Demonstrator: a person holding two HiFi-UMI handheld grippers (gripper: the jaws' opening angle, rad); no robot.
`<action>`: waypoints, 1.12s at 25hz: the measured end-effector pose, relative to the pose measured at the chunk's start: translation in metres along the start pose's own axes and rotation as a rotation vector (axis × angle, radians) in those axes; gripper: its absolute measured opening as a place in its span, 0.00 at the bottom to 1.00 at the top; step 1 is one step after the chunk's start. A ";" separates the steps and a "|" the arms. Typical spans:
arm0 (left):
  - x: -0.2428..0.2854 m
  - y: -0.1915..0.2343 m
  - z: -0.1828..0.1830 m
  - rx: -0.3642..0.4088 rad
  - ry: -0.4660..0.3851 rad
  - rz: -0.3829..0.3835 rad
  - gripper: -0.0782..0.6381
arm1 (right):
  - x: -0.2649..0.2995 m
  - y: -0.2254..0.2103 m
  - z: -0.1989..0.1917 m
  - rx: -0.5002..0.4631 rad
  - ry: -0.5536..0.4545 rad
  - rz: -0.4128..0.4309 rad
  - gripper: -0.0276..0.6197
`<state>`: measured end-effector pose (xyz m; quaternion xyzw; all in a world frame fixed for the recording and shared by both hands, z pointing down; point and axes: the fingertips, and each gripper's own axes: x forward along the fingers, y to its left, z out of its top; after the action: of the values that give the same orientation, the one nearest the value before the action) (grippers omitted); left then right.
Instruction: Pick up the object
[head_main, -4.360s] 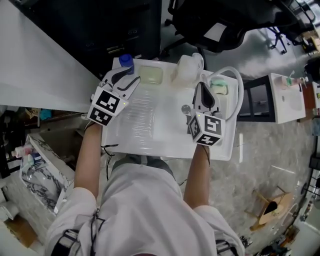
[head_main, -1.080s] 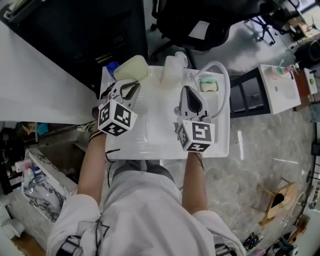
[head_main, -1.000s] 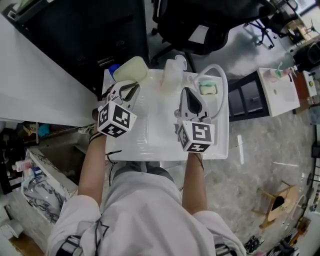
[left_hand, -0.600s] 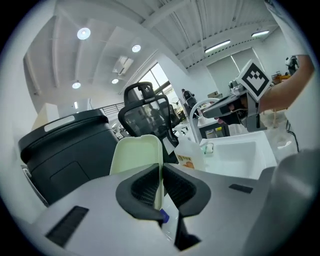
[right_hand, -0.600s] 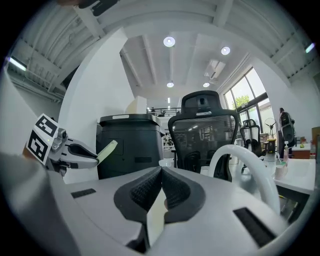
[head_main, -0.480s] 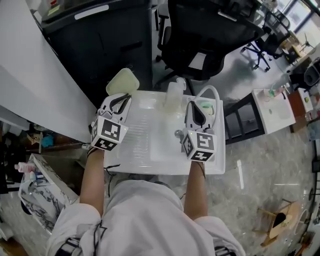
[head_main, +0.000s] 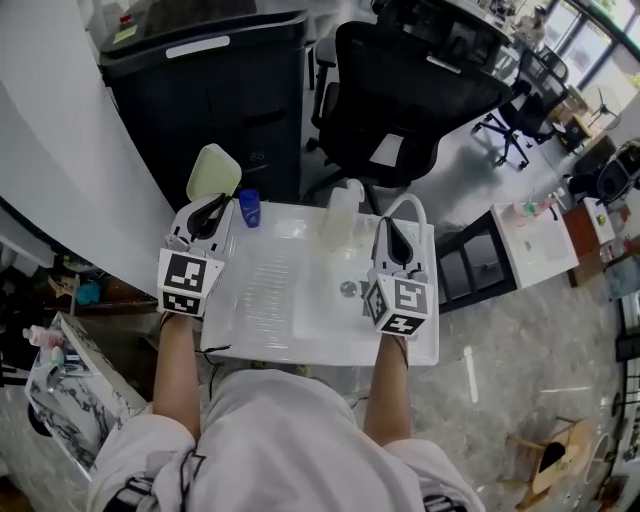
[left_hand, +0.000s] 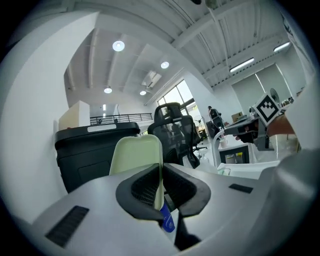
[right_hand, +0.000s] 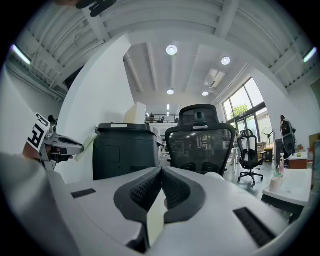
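Note:
A pale green dish (head_main: 213, 172) stands on edge, held up in the air beyond the back left corner of the white sink tray (head_main: 300, 335). My left gripper (head_main: 207, 205) is shut on its lower rim. In the left gripper view the dish (left_hand: 137, 155) rises from between the pads, which press on it. My right gripper (head_main: 390, 228) hovers over the tray's right side, shut with nothing in it; in the right gripper view its pads (right_hand: 172, 187) meet at the tip. That view also shows the dish (right_hand: 90, 140) at far left.
A blue-capped bottle (head_main: 249, 208), a translucent jug (head_main: 340, 215) and a white arched hose (head_main: 405, 205) stand along the tray's back edge, with a drain (head_main: 348, 289) in the basin. Behind are a black cabinet (head_main: 230, 90) and an office chair (head_main: 410, 90). A white wall runs at left.
Both grippers have risen. The left one has carried the dish up and to the left, off the tray's back corner, and the dish has turned more upright.

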<state>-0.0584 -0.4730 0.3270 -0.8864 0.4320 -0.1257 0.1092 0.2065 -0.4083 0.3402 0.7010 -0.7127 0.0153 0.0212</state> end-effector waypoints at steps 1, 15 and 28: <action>-0.003 0.002 0.003 -0.019 -0.013 0.006 0.16 | -0.001 -0.001 0.002 -0.001 -0.003 0.000 0.05; -0.021 0.018 0.015 -0.064 -0.073 0.045 0.16 | -0.007 -0.006 0.016 -0.024 -0.024 -0.009 0.05; -0.027 0.024 0.023 -0.058 -0.099 0.047 0.16 | -0.006 0.002 0.026 -0.043 -0.042 0.004 0.05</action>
<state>-0.0848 -0.4641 0.2943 -0.8839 0.4503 -0.0666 0.1075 0.2048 -0.4040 0.3136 0.6992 -0.7145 -0.0146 0.0214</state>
